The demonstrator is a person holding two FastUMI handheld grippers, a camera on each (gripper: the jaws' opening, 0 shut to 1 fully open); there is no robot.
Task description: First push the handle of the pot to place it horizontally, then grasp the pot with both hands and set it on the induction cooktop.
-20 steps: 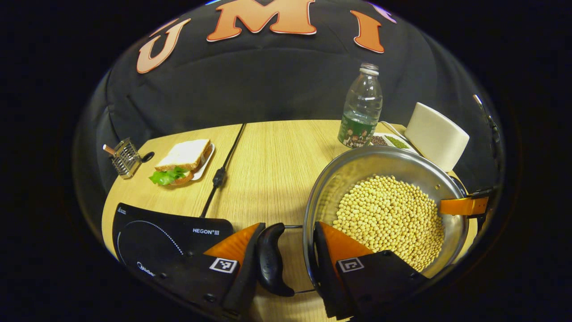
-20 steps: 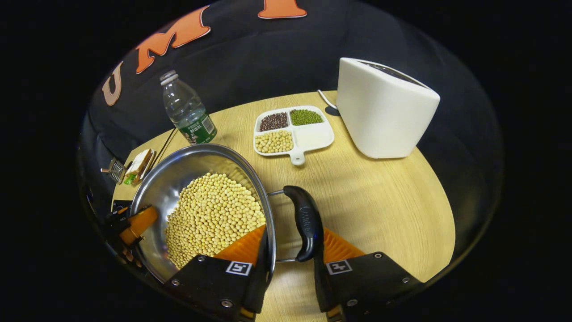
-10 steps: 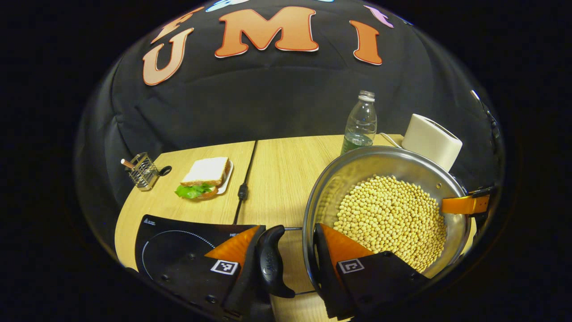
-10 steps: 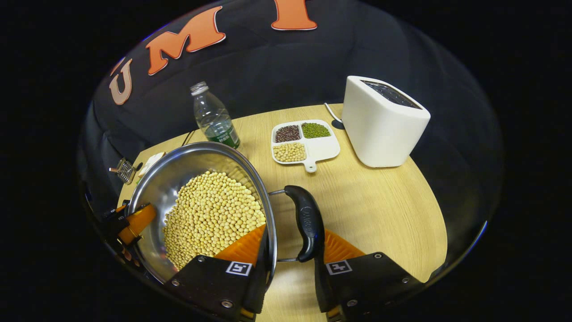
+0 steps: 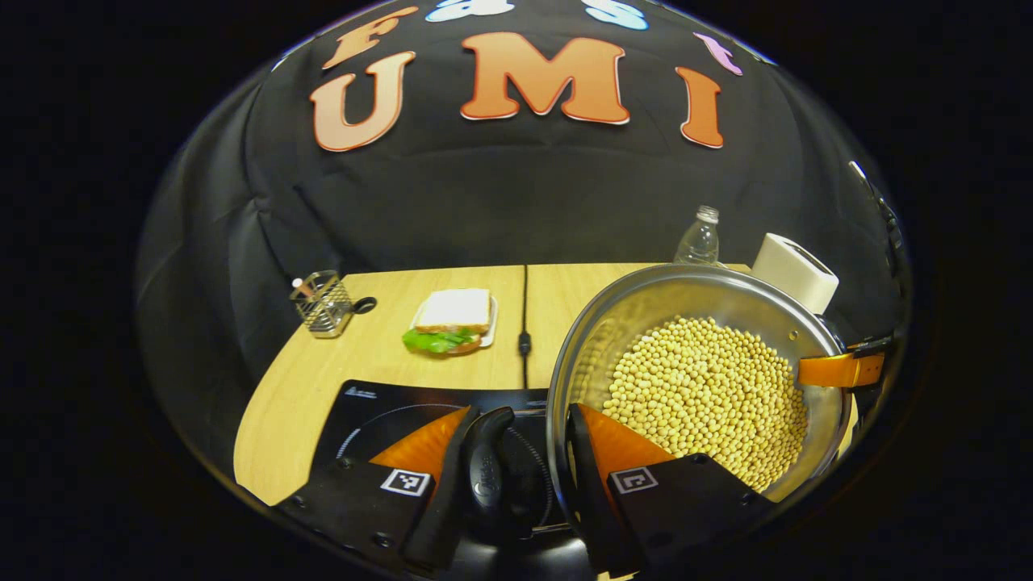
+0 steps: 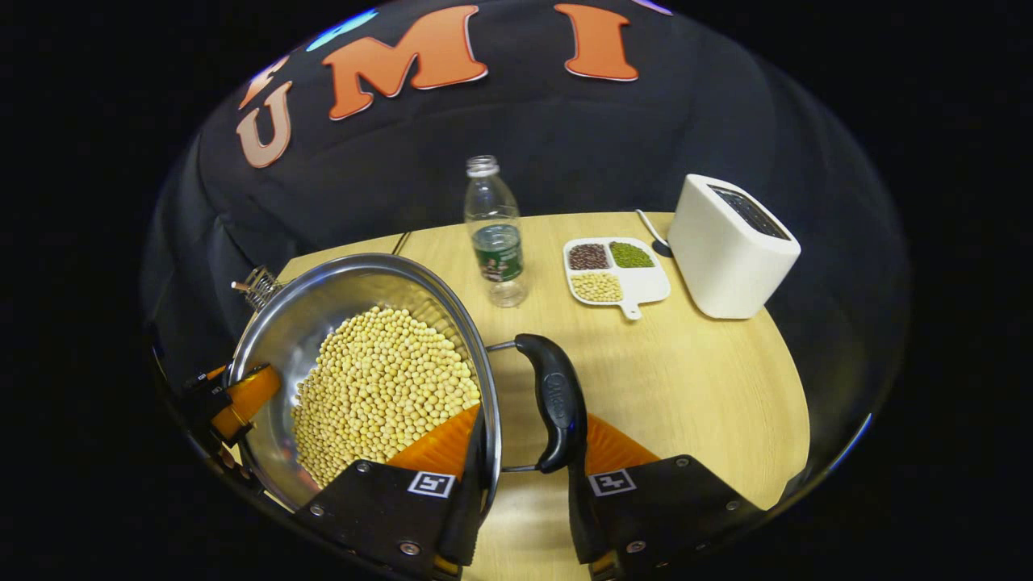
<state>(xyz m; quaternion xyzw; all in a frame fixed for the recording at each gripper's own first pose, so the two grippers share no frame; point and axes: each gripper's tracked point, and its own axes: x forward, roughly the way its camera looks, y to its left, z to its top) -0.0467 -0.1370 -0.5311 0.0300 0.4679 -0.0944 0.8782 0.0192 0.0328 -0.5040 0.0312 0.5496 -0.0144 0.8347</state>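
Observation:
A steel pot [image 5: 646, 315] full of yellow beans [image 5: 702, 395] hangs above the wooden table, held at both side handles. My left gripper [image 5: 523, 413] is shut on the pot's black left handle [image 5: 487, 468] and rim, one finger inside the pot. Right under that handle lies the black induction cooktop [image 5: 387, 407]. My right gripper [image 6: 529, 420] is shut the same way on the opposite handle [image 6: 553, 399] of the pot [image 6: 323, 298]. Each view also shows the other gripper across the beans, the right gripper [image 5: 839, 369] and the left gripper [image 6: 242, 395].
A sandwich on a plate [image 5: 452, 320], a wire holder [image 5: 323, 303] and a black cable [image 5: 524, 323] lie behind the cooktop. A water bottle [image 6: 494, 230], a divided dish of beans [image 6: 617, 270] and a white appliance [image 6: 730, 246] stand on the table [image 6: 686, 387].
Both grippers have carried the pot up and leftward. The cooktop has slid from the left gripper view's lower left to right beneath the left handle. Both grips are unchanged.

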